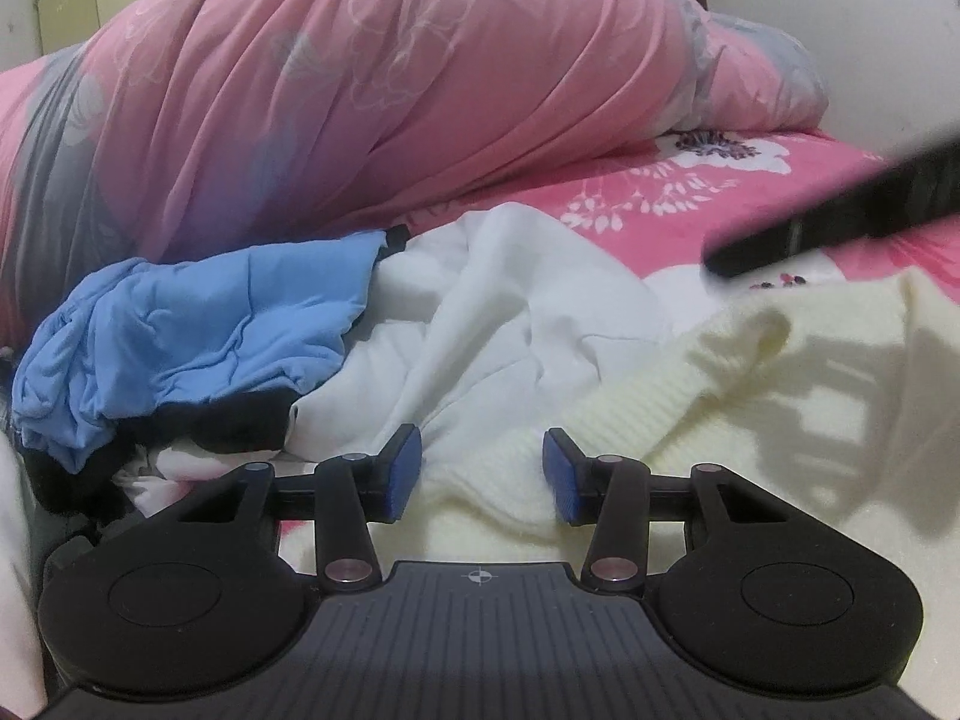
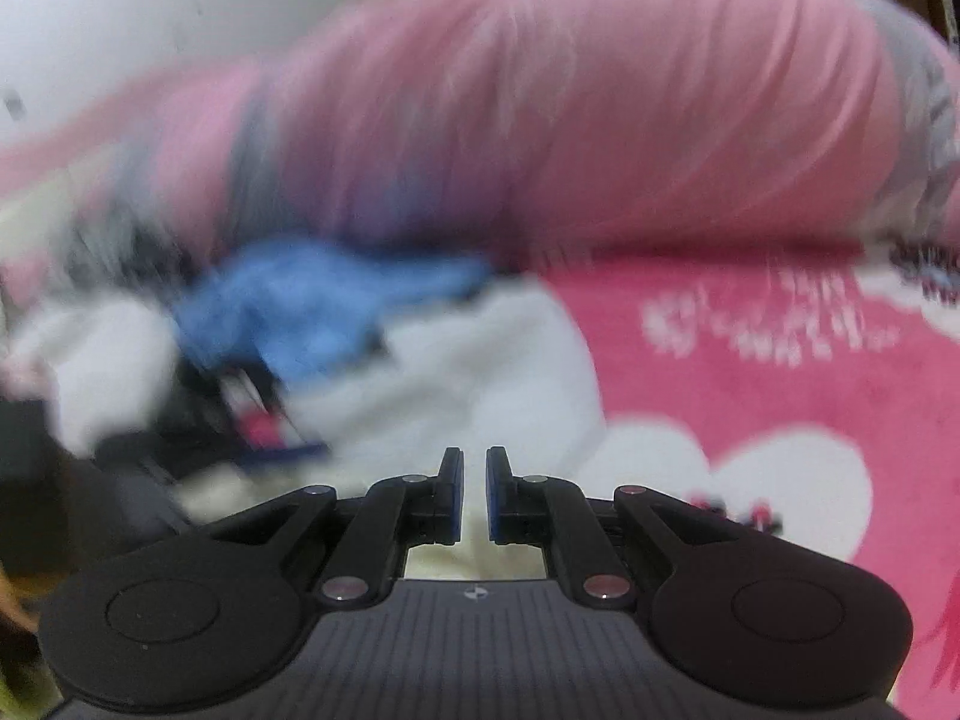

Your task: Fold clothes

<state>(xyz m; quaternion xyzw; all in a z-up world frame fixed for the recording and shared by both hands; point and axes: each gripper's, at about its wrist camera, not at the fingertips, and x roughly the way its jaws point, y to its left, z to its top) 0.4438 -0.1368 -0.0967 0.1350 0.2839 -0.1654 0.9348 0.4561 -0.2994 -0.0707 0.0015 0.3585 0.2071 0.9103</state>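
Right under your left gripper (image 1: 482, 474) lies the cream knit sweater (image 1: 750, 372), its ribbed edge sitting between the two blue pads. Those pads are spread wide apart and hold nothing — they only hover over the knit.

Now look from left to right. Far left is a crumpled blue garment (image 1: 180, 324) with something black under it. Next to it, touching, is a rumpled white garment (image 1: 498, 312). Then comes the cream sweater, spread out toward the right. Over it, at the right edge, a blurry dark bar pokes in; it may be your other tool, but you cannot be sure. Behind all of this a big pink quilt (image 1: 360, 90) is heaped on the pink flowered bedsheet (image 1: 690, 186).

Your right gripper (image 2: 474, 495) has its pads nearly together, with a thin gap and nothing in it. Its view is smeared, so small things there are hard to tell.

Nothing looks folded yet. All three pieces are loose and wrinkled — so the job looks like it is just at the start, with the cream sweater likely first.
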